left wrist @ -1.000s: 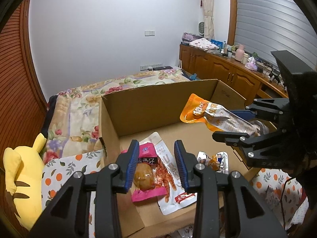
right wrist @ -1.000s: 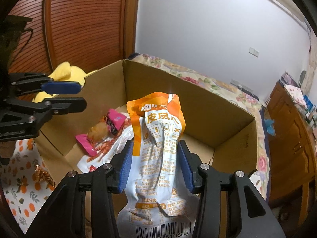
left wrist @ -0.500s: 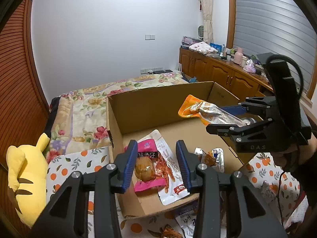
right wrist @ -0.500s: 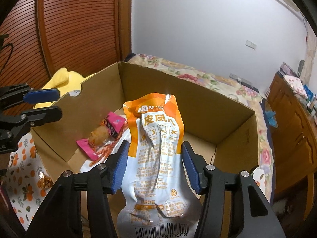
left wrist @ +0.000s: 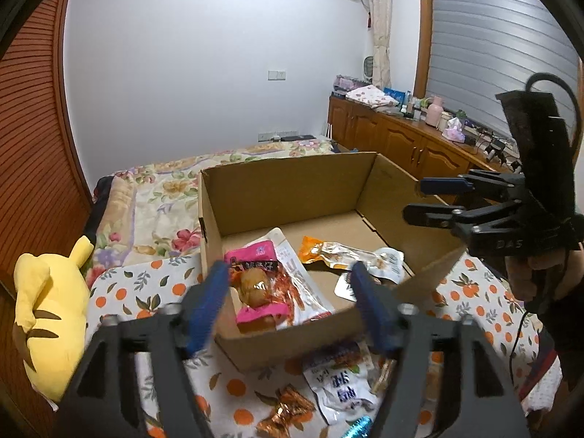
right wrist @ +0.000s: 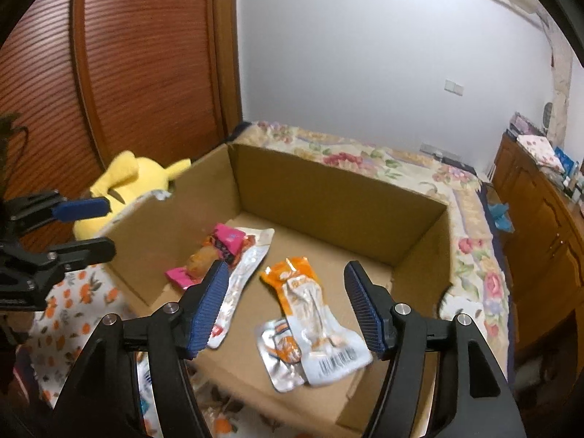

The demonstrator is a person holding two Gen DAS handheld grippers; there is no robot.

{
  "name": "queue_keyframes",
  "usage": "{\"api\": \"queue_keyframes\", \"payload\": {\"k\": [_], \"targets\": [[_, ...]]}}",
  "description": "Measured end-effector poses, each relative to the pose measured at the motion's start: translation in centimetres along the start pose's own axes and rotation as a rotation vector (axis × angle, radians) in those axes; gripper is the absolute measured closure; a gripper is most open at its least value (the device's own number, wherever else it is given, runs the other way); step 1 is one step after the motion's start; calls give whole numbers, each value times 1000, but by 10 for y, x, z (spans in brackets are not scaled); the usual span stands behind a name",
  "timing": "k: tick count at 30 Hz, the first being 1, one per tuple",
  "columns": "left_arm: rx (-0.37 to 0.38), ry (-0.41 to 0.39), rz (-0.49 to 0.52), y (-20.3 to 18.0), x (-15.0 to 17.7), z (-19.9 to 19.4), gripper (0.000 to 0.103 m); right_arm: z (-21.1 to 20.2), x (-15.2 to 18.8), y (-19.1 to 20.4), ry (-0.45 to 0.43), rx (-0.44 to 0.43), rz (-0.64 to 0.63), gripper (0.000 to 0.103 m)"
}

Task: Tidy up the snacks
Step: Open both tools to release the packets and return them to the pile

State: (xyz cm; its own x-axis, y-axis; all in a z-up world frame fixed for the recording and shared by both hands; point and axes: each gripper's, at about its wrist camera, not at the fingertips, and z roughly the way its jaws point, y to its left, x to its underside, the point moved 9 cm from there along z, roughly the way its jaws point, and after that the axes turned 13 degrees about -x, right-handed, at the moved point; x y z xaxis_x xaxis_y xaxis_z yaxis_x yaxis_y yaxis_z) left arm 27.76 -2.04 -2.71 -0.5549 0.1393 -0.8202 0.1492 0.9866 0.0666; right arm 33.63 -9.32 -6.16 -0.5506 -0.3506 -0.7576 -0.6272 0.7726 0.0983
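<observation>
An open cardboard box (left wrist: pixel 288 189) (right wrist: pixel 328 189) stands on an orange-print cloth. The orange-and-white snack pouch (right wrist: pixel 314 314) (left wrist: pixel 335 252) lies on the box floor, partly over a silver packet (right wrist: pixel 281 354). A pink packet (left wrist: pixel 255 284) (right wrist: pixel 219 252) and a white pouch (right wrist: pixel 237 284) lie at the box's left. My right gripper (right wrist: pixel 284 306) is open and empty above the box's near edge; it also shows in the left wrist view (left wrist: pixel 427 200). My left gripper (left wrist: pixel 288 306) is open and empty in front of the box; it also shows in the right wrist view (right wrist: pixel 84 226).
Loose snacks lie on the cloth in front of the box: a white packet (left wrist: pixel 339 383), orange wrapped candies (left wrist: pixel 288 412). A yellow plush toy (left wrist: pixel 51 303) sits at the left. A bed with a floral cover (left wrist: pixel 153 200) lies behind the box. Wooden cabinets (left wrist: pixel 405 146) line the right wall.
My right gripper opened and let go of the orange-and-white pouch, which now lies in the box. My left gripper opened wider and pulled back from the box.
</observation>
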Motion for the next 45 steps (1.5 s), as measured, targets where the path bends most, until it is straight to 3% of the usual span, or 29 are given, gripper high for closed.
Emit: {"api": "queue_keyframes", "payload": {"k": [7, 14, 29, 37, 45], "targets": [[11, 8, -1, -11, 26, -18, 24, -41, 27, 19, -25, -4, 4, 36], [33, 54, -10, -26, 66, -18, 24, -53, 68, 32, -4, -19, 26, 36], [34, 172, 9, -39, 137, 8, 24, -6, 150, 58, 116, -59, 93, 36], [22, 199, 18, -40, 149, 16, 24, 21, 168, 65, 167, -93, 114, 36], [28, 205, 30, -48, 141, 26, 24, 35, 177, 68, 200, -77, 101, 35]]}}
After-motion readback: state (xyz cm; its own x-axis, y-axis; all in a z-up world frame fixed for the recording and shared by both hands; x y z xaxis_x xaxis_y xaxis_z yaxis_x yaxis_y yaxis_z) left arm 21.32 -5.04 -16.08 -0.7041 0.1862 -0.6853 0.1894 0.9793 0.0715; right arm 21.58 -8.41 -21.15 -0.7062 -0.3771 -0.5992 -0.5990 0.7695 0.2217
